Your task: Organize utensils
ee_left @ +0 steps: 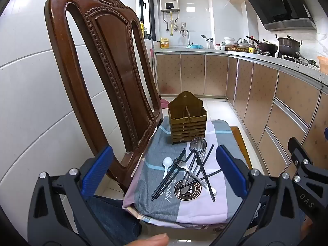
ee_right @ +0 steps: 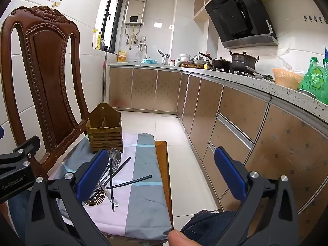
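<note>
A brown slatted wooden utensil holder (ee_left: 186, 121) (ee_right: 104, 131) stands upright at the far end of a chair seat covered by a grey, pink and blue cloth (ee_left: 160, 203) (ee_right: 143, 205). In front of it is a crossed pile: black chopsticks (ee_left: 170, 176) (ee_right: 111, 188), a metal spoon (ee_left: 197, 143) (ee_right: 114, 153), a metal fork (ee_left: 180, 163) and a white plastic spoon (ee_left: 167, 162). My left gripper (ee_left: 164, 149) hovers open over the near side of the pile, touching nothing. My right gripper (ee_right: 161, 151) is open and empty; it hangs over the seat's right edge, and its left pad hides part of the pile.
The carved wooden chair back (ee_left: 106, 71) (ee_right: 47, 82) rises along the seat's left side, against a tiled wall. Kitchen cabinets (ee_right: 235, 123) run along the right, with tiled floor (ee_right: 164, 127) between. A person's knee in jeans (ee_right: 205, 221) sits near the seat's front.
</note>
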A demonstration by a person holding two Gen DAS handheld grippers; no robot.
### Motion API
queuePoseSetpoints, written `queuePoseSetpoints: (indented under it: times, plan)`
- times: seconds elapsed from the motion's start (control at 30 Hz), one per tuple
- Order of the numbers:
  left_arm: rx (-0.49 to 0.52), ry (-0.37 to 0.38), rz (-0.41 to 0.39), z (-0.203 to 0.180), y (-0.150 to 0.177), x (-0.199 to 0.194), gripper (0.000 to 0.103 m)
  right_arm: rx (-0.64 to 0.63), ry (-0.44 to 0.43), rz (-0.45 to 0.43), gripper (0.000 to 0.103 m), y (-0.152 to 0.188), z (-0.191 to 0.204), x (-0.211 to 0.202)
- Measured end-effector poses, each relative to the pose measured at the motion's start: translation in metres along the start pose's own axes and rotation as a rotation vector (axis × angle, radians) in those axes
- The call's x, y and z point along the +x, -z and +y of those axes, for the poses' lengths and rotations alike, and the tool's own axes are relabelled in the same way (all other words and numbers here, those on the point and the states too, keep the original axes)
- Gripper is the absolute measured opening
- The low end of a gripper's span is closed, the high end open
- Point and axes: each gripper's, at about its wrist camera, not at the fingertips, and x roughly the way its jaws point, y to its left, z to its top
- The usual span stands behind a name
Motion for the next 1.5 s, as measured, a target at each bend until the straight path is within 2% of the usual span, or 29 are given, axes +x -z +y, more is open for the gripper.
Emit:
queuePoseSetpoints:
  times: [1.5]
  plan:
    - [0.013,0.022,0.007,-0.0038,0.0021,-0.0002,0.099,0.007,-0.001,-0.005,0.1,-0.0036,-0.0007,-0.007]
